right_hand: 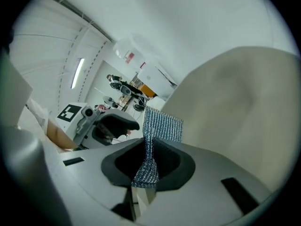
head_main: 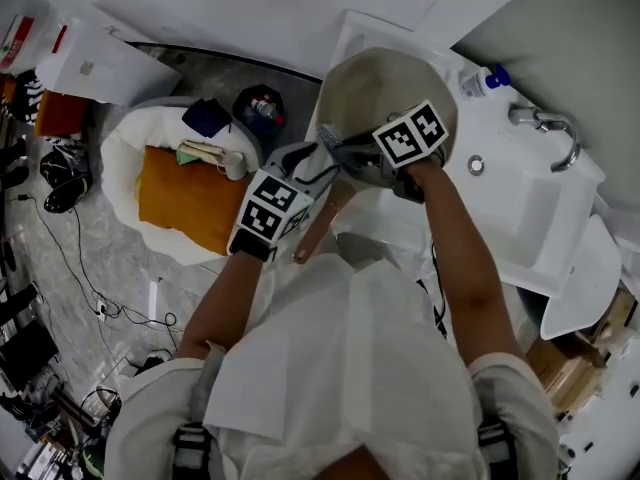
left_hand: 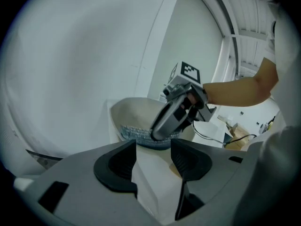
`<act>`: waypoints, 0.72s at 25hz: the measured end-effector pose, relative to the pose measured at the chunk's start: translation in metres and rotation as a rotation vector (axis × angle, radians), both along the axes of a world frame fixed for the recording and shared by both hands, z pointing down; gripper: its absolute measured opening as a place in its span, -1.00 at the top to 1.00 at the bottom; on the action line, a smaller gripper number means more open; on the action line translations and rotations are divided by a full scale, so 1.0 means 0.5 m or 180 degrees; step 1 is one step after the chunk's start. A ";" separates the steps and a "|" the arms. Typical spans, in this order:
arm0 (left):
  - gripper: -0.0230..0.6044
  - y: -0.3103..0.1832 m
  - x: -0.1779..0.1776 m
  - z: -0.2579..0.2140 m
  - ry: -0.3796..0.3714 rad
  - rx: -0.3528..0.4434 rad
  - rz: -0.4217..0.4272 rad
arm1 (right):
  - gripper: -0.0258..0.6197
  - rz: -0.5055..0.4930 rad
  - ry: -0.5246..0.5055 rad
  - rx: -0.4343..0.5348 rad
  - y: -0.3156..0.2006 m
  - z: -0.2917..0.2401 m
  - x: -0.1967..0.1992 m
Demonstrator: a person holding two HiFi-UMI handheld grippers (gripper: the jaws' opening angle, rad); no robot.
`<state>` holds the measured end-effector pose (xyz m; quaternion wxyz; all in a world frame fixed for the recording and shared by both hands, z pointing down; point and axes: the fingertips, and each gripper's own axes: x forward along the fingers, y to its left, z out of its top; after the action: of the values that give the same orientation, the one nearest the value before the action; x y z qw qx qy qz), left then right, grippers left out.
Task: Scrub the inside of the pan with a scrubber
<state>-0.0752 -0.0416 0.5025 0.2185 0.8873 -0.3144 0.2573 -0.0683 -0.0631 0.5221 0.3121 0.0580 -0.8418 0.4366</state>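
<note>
**Head view.** The pan is tilted over the white sink, its pale beige inside facing the camera. Its lower rim is hidden under both grippers. A brown handle runs down from under them, and where it joins the pan is covered. The left gripper lies just beside that handle, and the right gripper reaches across the pan's lower edge. The tips of both are lost in the clutter between the marker cubes. A tap and a blue-capped bottle stand at the sink's far side.

**Left gripper view.** The left gripper's jaws stand well apart. Only a pale surface with a small tan patch shows in the gap, and whether this is the handle cannot be told; neither pad visibly presses on it. Beyond the jaws, the pan shows the scrubber, a silver mesh, lying along its near inner edge under the right gripper. The pan's right half is covered by that gripper.

**Right gripper view.** The right gripper's jaws are narrow, pinched on a twisted neck of the scrubber, whose free end fans out beyond the tips. The pan fills the right side, cut off by the lens edge. Contact between mesh and pan is not clear here. The left gripper shows behind at left.
</note>
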 end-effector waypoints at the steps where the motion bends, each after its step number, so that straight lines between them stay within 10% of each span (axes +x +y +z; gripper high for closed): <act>1: 0.15 0.014 -0.001 0.008 -0.0028 -0.0070 0.0031 | 0.76 0.0020 -0.0034 0.0083 -0.001 -0.009 -0.006; 18: -0.13 0.136 0.109 0.094 0.0022 -0.1355 0.1010 | 0.76 -0.0427 0.0362 0.1145 0.046 -0.036 -0.039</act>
<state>-0.0205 0.0263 0.5493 0.3582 0.8604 -0.1093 0.3457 -0.0877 -0.0399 0.5041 0.3722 0.0811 -0.8892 0.2534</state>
